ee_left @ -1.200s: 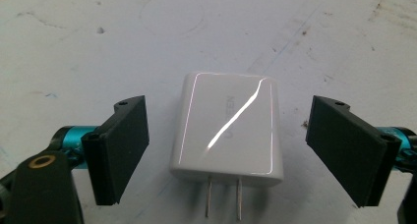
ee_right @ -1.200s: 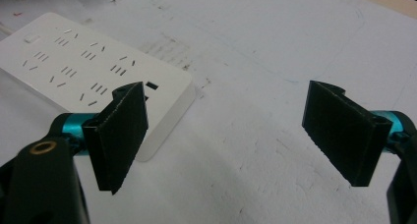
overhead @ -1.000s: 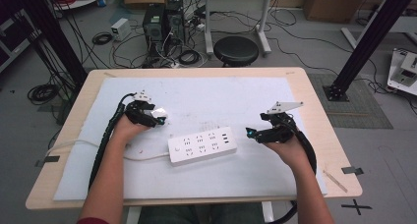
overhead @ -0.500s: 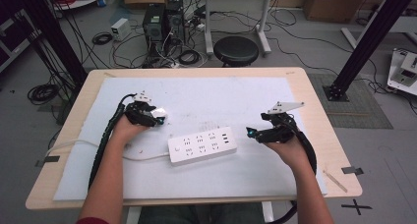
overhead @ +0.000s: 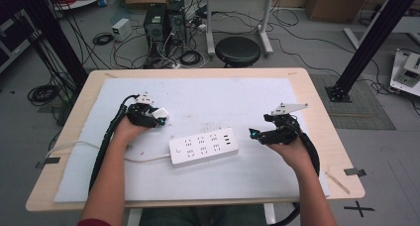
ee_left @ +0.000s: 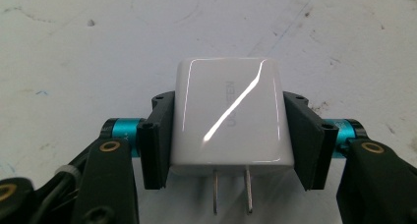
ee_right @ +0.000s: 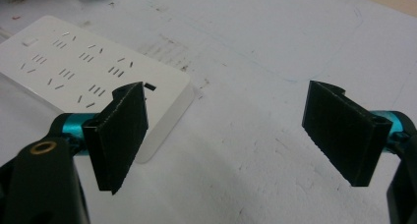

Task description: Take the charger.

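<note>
The left tool (overhead: 157,118) is clamped on a white plug adapter (ee_left: 230,117), its two black jaws pressing the adapter's flat sides, with the two metal prongs (ee_left: 231,190) pointing back toward the hand. In the high view the adapter (overhead: 161,115) sits at the tool's tip over the white mat (overhead: 208,94), left of and a little behind the white power strip (overhead: 203,146), not touching it. The right tool (ee_right: 228,130) has its jaws spread wide and grips nothing; it hangs just beside the strip's right end (ee_right: 162,94), above the mat.

The step in hand looks like the carry: the adapter is gripped but not yet brought to a socket. The next move calls for turning the left wrist so the prongs face down, then lining them up with one pair of slots (overhead: 200,139) on the strip and pressing straight in. The strip lies loose on the worktop (overhead: 317,99), so the right tool would probably need to steady its end, or it may slide or tip under the push.
</note>
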Tool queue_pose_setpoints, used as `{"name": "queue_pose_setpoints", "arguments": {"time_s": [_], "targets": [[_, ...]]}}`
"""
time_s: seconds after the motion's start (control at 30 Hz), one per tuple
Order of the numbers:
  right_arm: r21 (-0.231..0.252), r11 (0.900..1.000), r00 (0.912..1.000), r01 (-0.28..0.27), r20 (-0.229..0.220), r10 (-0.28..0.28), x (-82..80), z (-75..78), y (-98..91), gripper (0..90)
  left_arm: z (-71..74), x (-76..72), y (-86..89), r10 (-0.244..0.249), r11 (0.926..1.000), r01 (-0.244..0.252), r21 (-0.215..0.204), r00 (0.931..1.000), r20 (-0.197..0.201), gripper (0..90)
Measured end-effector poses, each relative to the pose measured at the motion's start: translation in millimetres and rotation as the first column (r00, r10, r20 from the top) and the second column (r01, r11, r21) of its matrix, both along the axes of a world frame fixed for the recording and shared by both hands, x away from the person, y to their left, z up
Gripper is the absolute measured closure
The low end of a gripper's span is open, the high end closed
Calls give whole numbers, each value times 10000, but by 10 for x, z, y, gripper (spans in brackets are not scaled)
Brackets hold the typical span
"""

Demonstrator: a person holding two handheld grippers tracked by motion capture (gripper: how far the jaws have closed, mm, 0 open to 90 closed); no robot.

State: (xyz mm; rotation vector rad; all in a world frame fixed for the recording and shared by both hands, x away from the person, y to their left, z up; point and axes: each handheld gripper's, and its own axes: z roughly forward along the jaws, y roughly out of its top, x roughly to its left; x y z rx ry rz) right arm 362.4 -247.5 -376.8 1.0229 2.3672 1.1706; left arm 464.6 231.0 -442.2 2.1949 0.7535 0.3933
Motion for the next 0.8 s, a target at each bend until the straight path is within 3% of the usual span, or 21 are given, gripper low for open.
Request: {"name": "queue_pose_setpoints", "arguments": {"time_s": [0.2,0.4,0.53,0.7,0.8], "targets": [[149,9997,9998,-177,42,176,-26,61,3,176,300,-193,-15,-324,9992,339,-209,9970,699,425],[301,9979,9983,-569,105,566,-90,133,45,176,679,-579,-83,-748,9964,795,-306,9884,1322,425],[362,9960,9966,-819,152,814,-143,181,78,176,864,-860,-168,-1187,9918,1249,-275,9789,1661,425],[420,9932,9941,-1085,106,1081,-227,188,146,176,916,-1088,-246,-1673,9830,1779,-447,9694,1796,425],[437,9910,9919,-1266,1,1267,-255,186,192,176,912,-1167,-284,-2034,9767,2122,-324,9631,1763,425]]}}
